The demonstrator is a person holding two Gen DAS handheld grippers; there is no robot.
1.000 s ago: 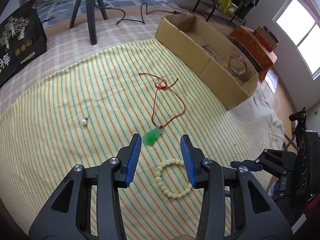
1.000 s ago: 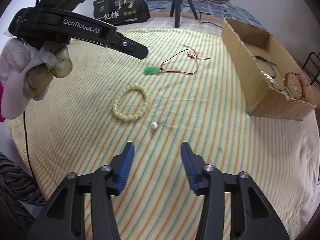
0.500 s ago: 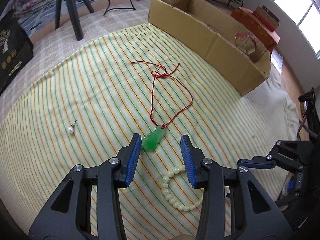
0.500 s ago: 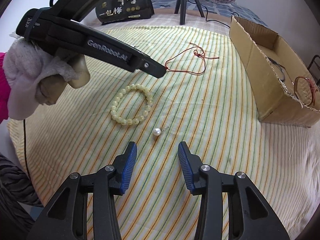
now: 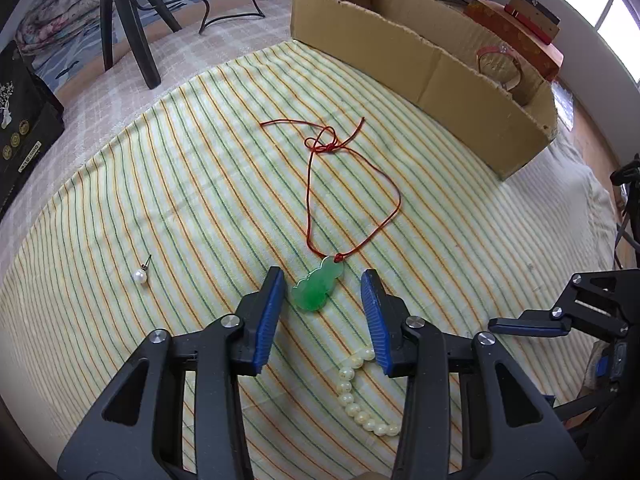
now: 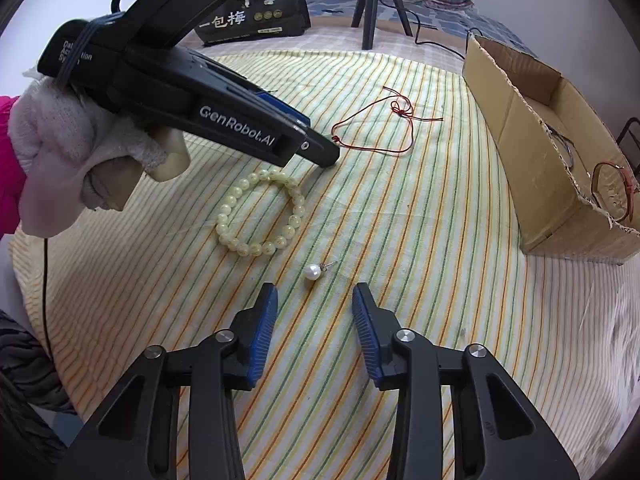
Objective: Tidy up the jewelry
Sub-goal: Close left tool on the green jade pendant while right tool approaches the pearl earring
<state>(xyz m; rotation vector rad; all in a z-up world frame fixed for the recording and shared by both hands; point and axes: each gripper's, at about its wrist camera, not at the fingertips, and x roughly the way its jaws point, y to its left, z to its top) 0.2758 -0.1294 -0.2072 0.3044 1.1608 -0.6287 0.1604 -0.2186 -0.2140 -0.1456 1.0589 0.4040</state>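
Note:
A green jade pendant (image 5: 318,289) on a red cord (image 5: 394,200) lies on the striped cloth. My left gripper (image 5: 323,285) is open, low over the cloth, with the pendant between its blue pads. A pale bead bracelet (image 5: 356,396) lies just behind it, and shows whole in the right wrist view (image 6: 260,216). A pearl earring (image 5: 141,276) lies to the left; in the right wrist view the earring (image 6: 313,271) sits just ahead of my open right gripper (image 6: 314,300). The left gripper's body hides the pendant in the right wrist view.
A long cardboard box (image 5: 424,68) holding other jewelry stands at the far right of the cloth, also in the right wrist view (image 6: 560,168). A black tripod (image 5: 128,24) and a black bag (image 6: 256,8) stand behind the cloth. The bed edge lies to the right.
My left gripper has moved forward from over the bracelet until the pendant sits between its pads. My right gripper has moved closer to the pearl earring. Both stay open.

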